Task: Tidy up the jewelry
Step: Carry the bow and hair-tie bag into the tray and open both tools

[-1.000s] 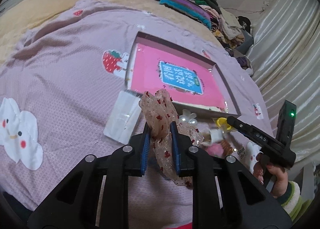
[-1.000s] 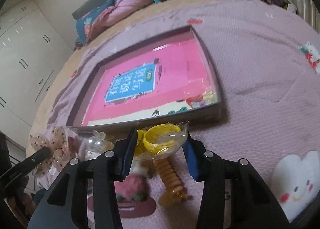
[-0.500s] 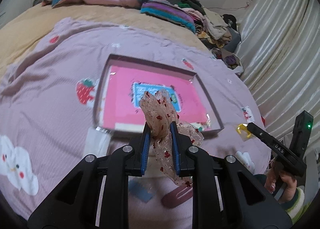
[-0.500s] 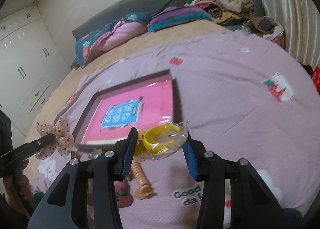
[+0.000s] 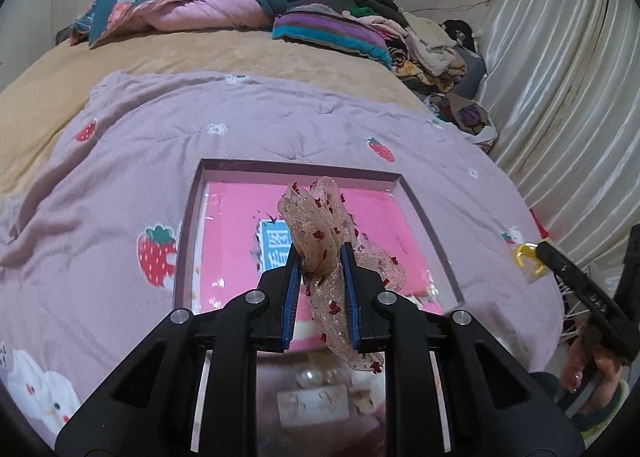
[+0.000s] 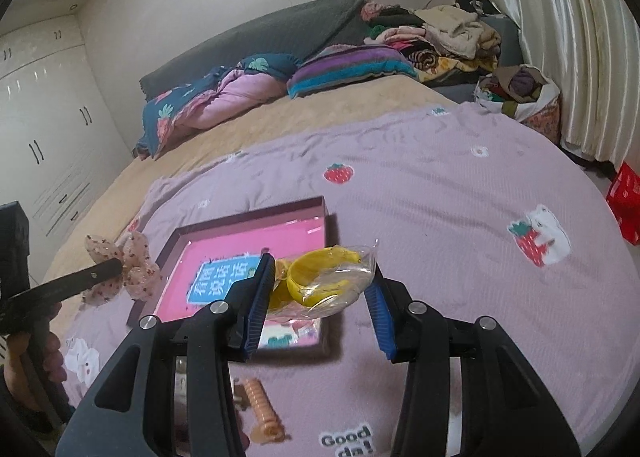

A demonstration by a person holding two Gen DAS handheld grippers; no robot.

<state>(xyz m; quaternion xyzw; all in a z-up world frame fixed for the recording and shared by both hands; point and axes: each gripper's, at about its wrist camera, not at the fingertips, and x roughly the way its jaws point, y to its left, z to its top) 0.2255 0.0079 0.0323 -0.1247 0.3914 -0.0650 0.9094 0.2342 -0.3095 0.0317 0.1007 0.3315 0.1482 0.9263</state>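
Left fingers (image 5: 297, 265) pinch one sheer bow (image 5: 320, 233); right fingers (image 6: 260, 285) pinch one bagged yellow bangle (image 6: 324, 277).

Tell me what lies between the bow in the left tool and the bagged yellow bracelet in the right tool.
The open box with its pink book, seen in the right wrist view between bow and bracelet.

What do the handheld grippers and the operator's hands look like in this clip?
Both the left gripper and the right gripper are matte black plastic linkages with silver pivot screws and ribbed blue finger pads. The right hand is bare, with a striped green and cream knit cuff.
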